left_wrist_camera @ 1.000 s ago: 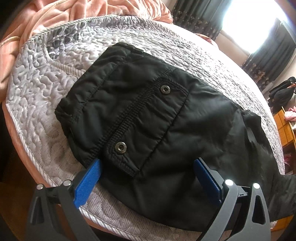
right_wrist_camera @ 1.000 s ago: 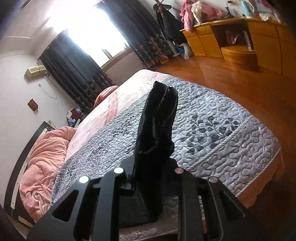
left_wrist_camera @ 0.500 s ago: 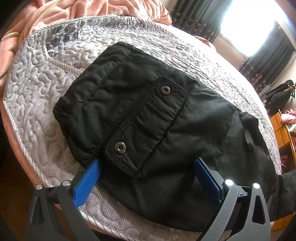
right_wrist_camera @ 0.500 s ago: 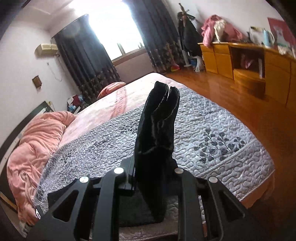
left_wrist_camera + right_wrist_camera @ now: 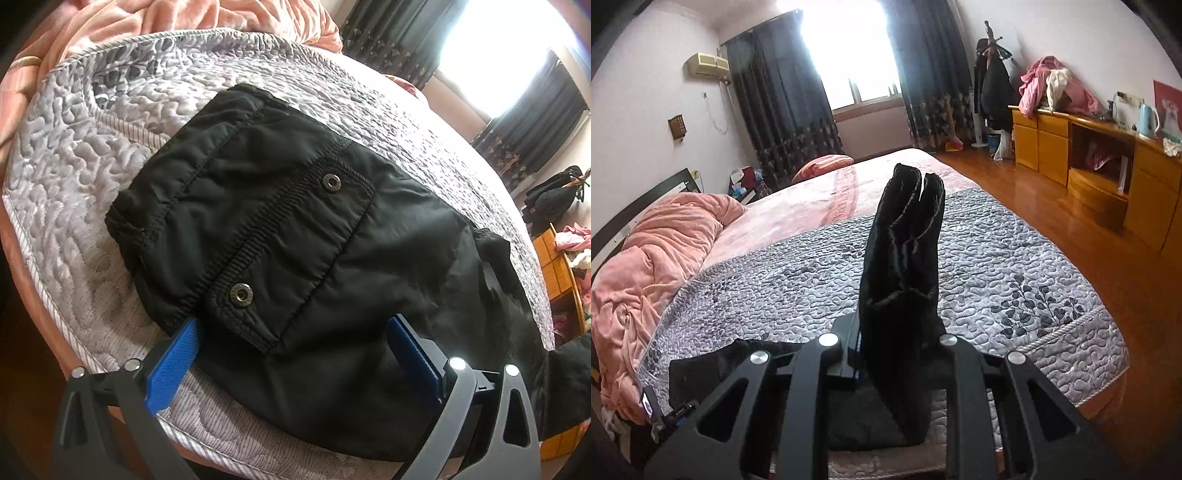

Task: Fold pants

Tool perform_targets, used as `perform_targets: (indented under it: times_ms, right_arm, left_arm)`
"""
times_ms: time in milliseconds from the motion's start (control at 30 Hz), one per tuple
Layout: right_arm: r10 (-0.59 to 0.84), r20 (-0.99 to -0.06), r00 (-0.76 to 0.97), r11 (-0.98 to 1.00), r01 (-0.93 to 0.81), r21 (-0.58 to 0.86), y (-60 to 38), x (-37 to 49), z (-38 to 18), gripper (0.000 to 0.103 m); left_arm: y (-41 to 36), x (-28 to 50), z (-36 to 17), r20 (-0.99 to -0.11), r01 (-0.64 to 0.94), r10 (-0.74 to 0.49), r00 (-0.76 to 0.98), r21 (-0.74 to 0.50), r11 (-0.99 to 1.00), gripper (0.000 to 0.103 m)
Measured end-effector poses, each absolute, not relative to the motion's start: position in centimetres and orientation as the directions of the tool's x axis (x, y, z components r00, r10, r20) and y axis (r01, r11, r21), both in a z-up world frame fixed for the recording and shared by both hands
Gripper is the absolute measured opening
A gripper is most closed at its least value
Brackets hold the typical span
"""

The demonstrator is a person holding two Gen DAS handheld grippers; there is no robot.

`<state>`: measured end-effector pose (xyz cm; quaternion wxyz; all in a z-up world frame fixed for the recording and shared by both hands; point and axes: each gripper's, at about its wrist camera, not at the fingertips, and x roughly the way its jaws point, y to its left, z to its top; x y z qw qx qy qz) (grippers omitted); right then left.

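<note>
We see black pants (image 5: 295,258) on the quilted bed (image 5: 92,184), left hand-held gripper (image 5: 295,354) spread wide over the waist, gripping nothing, right hand-held gripper (image 5: 897,343) clamped on the lifted legs (image 5: 905,240)

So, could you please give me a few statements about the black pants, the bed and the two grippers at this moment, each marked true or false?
1. The right gripper is shut on a bunched part of the black padded pants. True.
2. The left gripper pinches the pants between its blue pads. False: its jaws stand wide open, the fabric lying between them.
3. The pants lie on a grey quilted bedspread. True.
4. Two metal snap buttons show on the pocket flap. True.
5. The rumpled blanket at the head of the bed is blue. False: it is pink.
6. The window curtains are drawn fully shut. False: bright daylight comes between them.
</note>
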<state>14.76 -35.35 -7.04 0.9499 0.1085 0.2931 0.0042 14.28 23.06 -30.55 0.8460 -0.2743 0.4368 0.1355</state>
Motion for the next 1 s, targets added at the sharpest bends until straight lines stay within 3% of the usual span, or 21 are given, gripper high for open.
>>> perform_targets:
  times_ms: [633, 1000]
  right_arm:
    - [0.028, -0.557, 0.830, 1.000, -0.023, 0.016, -28.7, 14.9, -6.4, 0.018]
    - [-0.012, -0.561, 0.828, 0.974, -0.116, -0.193, -21.9, 15.1, -8.1, 0.018]
  left_arm:
    - [23.0, 14.0, -30.5, -0.805, -0.467, -0.020, 0.592, -0.364, 0.806, 0.099]
    - [23.1, 13.9, -30.5, -0.803, -0.468, -0.022, 0.596, -0.369, 0.803, 0.099]
